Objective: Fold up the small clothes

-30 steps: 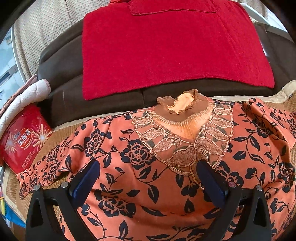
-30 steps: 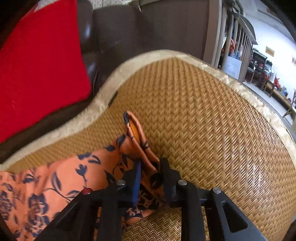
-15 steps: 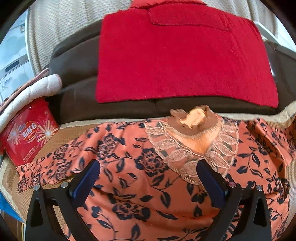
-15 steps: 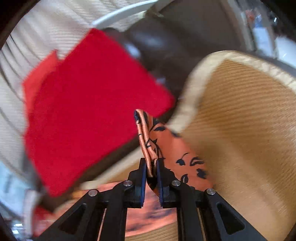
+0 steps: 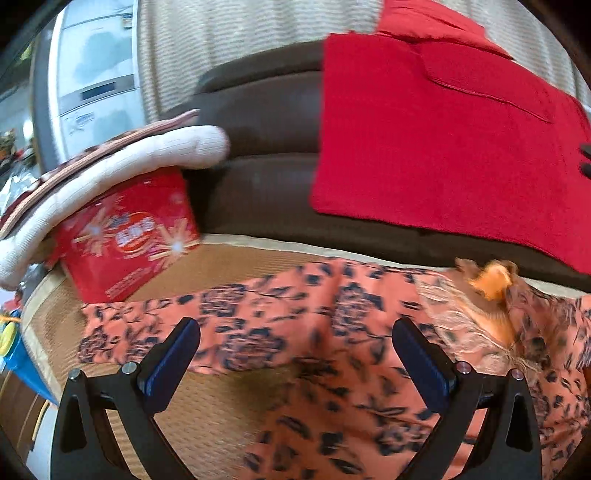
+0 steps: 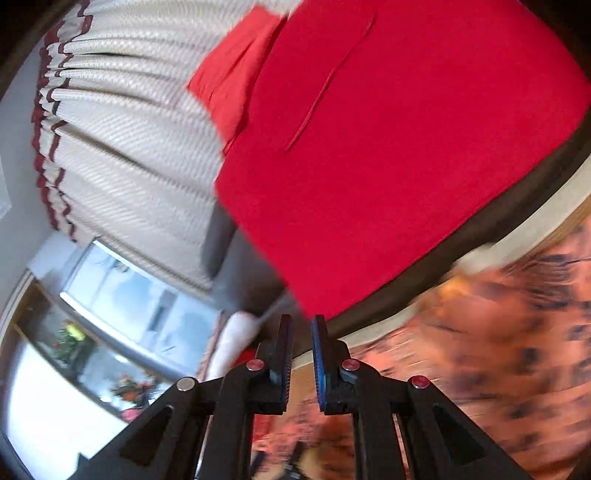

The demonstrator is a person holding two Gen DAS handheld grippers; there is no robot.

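A dark brown leather sofa back [image 5: 258, 122] runs across the left wrist view, with a red cloth [image 5: 436, 140] draped over it. Below it lies a woven straw mat [image 5: 229, 258] with a pale fabric border. Behind the sofa hangs a pleated cream curtain [image 5: 229, 33]; in the right wrist view its edge carries dark red trim [image 6: 48, 155]. At the left end of the mat stands a red printed box [image 5: 129, 236], tilted, with a padded white cushion [image 5: 122, 166] resting on top of it. Farther left stands a tall pale grey appliance [image 5: 92, 74]. Daylight comes through glass [image 6: 140, 299] beside the curtain, and flowers [image 6: 70, 332] show blurred nearby.
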